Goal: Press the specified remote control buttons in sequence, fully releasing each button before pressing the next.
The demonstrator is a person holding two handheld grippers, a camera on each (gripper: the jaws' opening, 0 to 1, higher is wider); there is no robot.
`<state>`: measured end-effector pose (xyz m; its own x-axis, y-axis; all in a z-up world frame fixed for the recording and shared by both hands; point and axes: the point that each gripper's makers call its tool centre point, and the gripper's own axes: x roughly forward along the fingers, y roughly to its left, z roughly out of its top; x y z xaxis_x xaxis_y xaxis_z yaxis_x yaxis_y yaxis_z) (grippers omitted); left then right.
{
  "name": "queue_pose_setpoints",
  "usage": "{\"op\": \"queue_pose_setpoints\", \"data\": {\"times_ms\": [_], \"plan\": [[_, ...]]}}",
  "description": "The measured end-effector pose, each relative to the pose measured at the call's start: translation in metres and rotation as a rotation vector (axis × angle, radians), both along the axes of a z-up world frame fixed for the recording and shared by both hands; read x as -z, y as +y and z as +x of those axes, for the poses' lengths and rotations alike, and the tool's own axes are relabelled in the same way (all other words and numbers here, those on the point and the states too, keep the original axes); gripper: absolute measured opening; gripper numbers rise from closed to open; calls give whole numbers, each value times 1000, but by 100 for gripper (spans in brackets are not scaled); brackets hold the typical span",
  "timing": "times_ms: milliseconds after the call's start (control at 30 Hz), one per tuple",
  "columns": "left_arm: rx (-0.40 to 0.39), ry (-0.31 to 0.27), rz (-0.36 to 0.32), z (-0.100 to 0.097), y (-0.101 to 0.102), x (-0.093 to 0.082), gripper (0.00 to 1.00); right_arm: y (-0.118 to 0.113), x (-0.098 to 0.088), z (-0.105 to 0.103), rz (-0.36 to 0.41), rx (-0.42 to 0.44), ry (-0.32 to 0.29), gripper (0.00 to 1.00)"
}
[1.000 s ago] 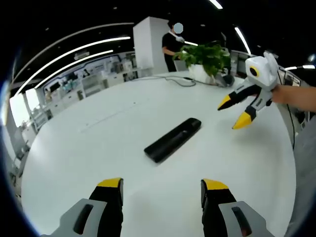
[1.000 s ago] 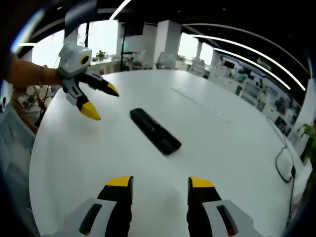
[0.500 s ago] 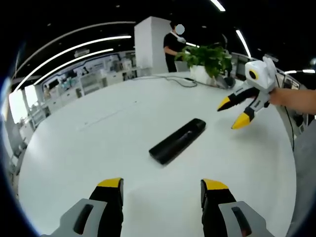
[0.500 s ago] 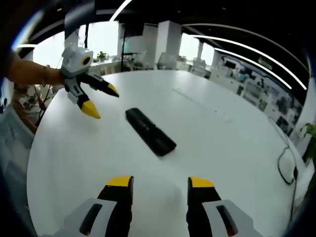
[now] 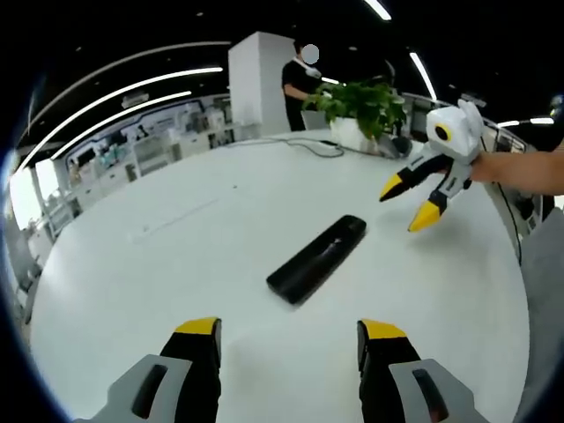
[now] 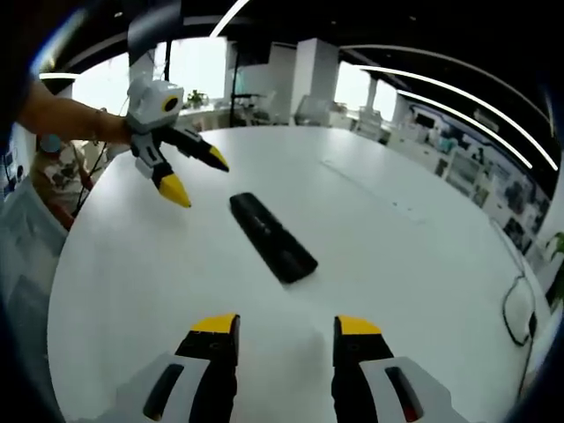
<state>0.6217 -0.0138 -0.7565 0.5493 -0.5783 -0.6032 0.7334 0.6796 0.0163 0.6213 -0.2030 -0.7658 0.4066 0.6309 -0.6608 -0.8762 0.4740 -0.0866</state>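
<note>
A slim black remote control [image 5: 317,258] lies flat and slanted on the bare middle of a round white table [image 5: 176,247] — nothing touches it. The step in hand looks like the approach, before any button is pressed; next, one yellow jaw tip must descend onto the specified button, then lift fully clear. The left gripper [image 5: 288,330] hovers near the remote's closer end, jaws parted and empty. The right gripper [image 6: 280,328], jaws likewise spread with nothing between them, hangs above the table beside the remote's far end — apart from it.
</note>
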Motion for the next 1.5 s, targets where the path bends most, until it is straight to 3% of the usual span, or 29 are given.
{"op": "queue_pose_setpoints", "data": {"times_ms": [800, 1500], "plan": [[108, 6, -17, 20, -6, 11, 60, 14, 10, 19, 4, -111, 36, 39], [204, 21, -46, 24, -19, 16, 60, 30, 12, 30, -6, -201, 50, 39]]}}
